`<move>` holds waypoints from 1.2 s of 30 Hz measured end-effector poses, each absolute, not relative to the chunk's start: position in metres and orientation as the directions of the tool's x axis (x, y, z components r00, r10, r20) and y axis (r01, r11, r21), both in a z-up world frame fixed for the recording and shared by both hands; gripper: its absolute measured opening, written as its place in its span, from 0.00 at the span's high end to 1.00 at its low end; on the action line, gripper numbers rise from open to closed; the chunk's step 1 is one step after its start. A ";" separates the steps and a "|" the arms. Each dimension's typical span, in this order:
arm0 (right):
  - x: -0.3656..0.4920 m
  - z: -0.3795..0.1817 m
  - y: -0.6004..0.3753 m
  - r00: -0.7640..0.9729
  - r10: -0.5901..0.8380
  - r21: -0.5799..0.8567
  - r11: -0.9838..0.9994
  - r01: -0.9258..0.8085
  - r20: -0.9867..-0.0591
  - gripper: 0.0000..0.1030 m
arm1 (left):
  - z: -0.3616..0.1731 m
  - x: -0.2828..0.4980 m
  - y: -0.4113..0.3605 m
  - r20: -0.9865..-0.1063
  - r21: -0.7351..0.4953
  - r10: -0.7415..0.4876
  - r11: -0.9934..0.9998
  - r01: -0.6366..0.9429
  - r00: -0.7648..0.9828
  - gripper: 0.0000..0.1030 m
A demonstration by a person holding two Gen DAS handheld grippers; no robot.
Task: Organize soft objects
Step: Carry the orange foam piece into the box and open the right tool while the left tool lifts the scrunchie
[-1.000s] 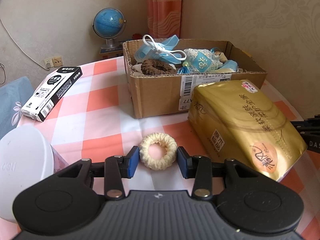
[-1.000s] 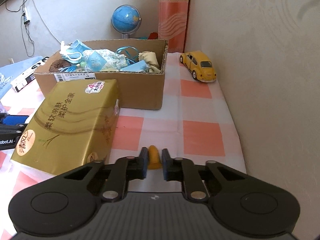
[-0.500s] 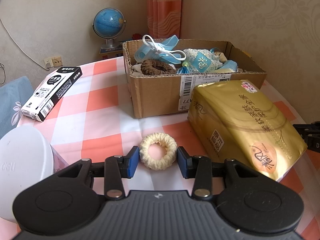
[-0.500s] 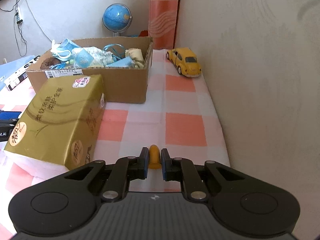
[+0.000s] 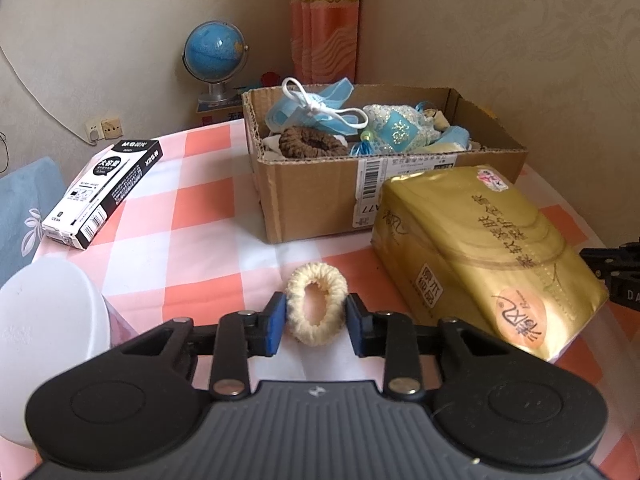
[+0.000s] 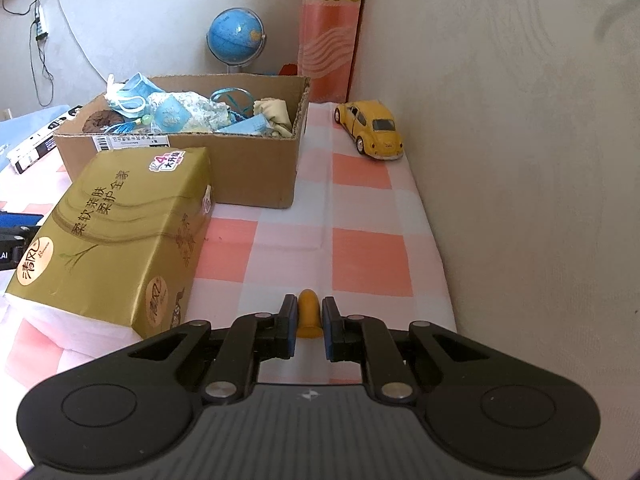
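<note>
squeezing cream hair tie (image 5: pixel 316 304), left gripper (image 5: pixel 316 318); right gripper (image 6: pixel 309 322) clamping half-hidden orange piece (image 6: pixel 309 312)

On the desk (image 5: pixel 200 216) the cardboard box (image 5: pixel 316 196) stands toward the back, holding a hair tie (image 5: pixel 312 142), face masks (image 5: pixel 316 106) and other soft pieces. The tissue pack (image 5: pixel 480 248) lies in front of the box's right half, touching it or nearly so. A scrunchie (image 5: pixel 316 304) lies before the box, left of the pack. A pen box (image 5: pixel 104 192) lies far left, a toy car (image 6: pixel 370 128) far right by the wall, a globe (image 5: pixel 214 56) behind.
</note>
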State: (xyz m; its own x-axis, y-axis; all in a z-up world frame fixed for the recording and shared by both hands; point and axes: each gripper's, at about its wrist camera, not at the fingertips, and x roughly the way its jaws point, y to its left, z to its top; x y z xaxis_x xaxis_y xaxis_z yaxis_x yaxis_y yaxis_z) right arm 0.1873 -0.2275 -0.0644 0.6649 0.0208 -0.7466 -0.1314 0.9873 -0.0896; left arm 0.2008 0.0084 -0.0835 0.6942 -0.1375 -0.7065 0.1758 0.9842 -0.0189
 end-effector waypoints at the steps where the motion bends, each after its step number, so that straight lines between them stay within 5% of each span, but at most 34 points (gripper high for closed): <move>1: 0.186 -0.063 -0.228 0.668 0.022 -0.089 0.987 -0.132 -0.744 0.85 | -0.082 0.200 0.009 -0.704 -0.019 -0.140 0.984 0.179 0.696 0.71; 16: 0.181 -0.004 -0.207 0.732 0.056 -0.129 0.972 -0.194 -0.679 0.85 | -0.039 0.169 0.019 -0.643 -0.055 -0.227 0.966 0.251 0.731 0.71; 31: 0.274 0.019 -0.169 0.751 0.111 -0.161 0.946 -0.280 -0.650 0.83 | -0.041 0.142 0.017 -0.658 -0.075 -0.270 0.952 0.296 0.703 0.71; 32: 0.277 0.018 -0.168 0.752 0.111 -0.159 0.948 -0.277 -0.649 0.78 | -0.041 0.142 0.017 -0.659 -0.076 -0.270 0.952 0.295 0.702 0.71; 34: 0.281 0.014 -0.168 0.749 0.111 -0.146 0.952 -0.269 -0.653 0.49 | -0.041 0.143 0.018 -0.659 -0.077 -0.268 0.953 0.292 0.703 0.71; 36: 0.275 0.013 -0.172 0.766 0.114 -0.130 0.959 -0.251 -0.633 0.07 | -0.041 0.144 0.019 -0.659 -0.076 -0.266 0.954 0.290 0.704 0.71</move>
